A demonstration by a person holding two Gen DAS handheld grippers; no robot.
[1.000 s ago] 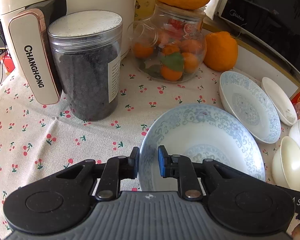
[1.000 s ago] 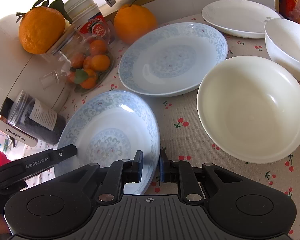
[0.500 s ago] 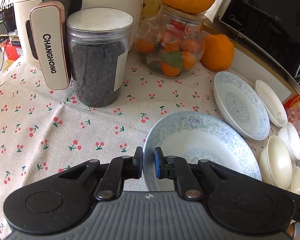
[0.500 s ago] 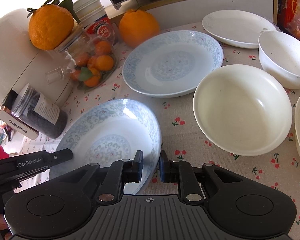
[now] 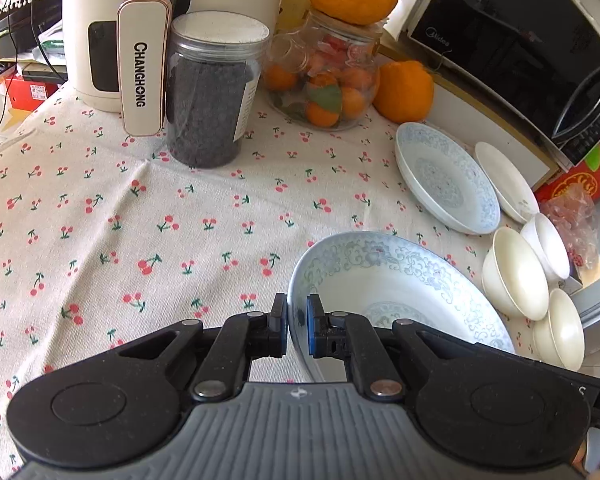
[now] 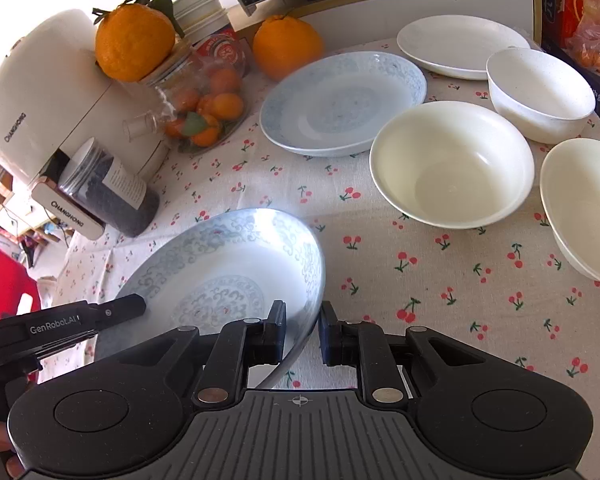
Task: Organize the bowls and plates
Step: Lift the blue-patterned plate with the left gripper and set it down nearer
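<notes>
Desk (image 5: pixel 100 208): cherry-print cloth. Far edge, left to right: white appliance (image 5: pixel 112 20), dark-filled jar (image 5: pixel 212 92), glass jar of small oranges (image 5: pixel 328 80), loose orange (image 5: pixel 404 90), microwave (image 5: pixel 520 28).

Right side: second patterned plate (image 6: pixel 340 100), white plate (image 6: pixel 460 46), three white bowls (image 6: pixel 452 164).

Blue-patterned plate (image 6: pixel 228 276): near edge of the desk, tilted, held by both grippers.

Left gripper (image 5: pixel 297 326): jaws narrow, just closed further, pinching the plate's left rim.

Right gripper (image 6: pixel 303 334): jaws narrow, clamped on the plate's right rim.

Change from the earlier frame: plate lifted and drawn nearer the near edge; far-edge items look farther off.
</notes>
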